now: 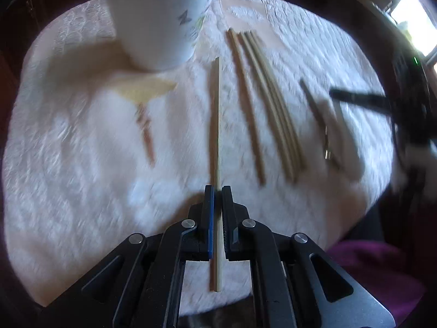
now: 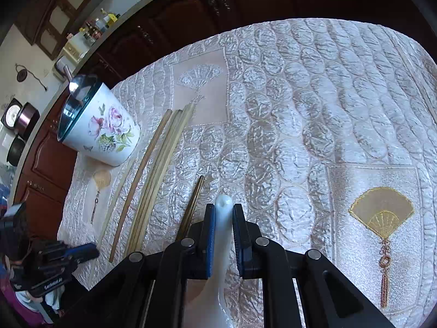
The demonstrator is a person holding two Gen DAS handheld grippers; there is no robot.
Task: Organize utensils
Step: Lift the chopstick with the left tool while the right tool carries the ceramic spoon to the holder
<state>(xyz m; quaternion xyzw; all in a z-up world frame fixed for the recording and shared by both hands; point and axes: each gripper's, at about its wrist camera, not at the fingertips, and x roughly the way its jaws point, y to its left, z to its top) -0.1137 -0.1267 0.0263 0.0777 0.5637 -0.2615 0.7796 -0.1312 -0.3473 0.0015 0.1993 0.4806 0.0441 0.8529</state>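
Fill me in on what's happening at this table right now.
A person is sorting utensils with two handheld grippers. The left gripper is shut on a single chopstick, pointing toward the floral cup. The right gripper holds a white spoon handle. More chopsticks and a dark metal utensil lie on the quilted tablecloth beside the cup.

Both matte black plastic tongs, left [image 1: 218, 191] and right [image 2: 223, 210], share the same build: angular linkage arms pinned with round silver screws, triangular cut-outs in grey outer plates, a bright blue pad lining one finger [image 2: 210, 235], the opposite pad seemingly ribbed black.
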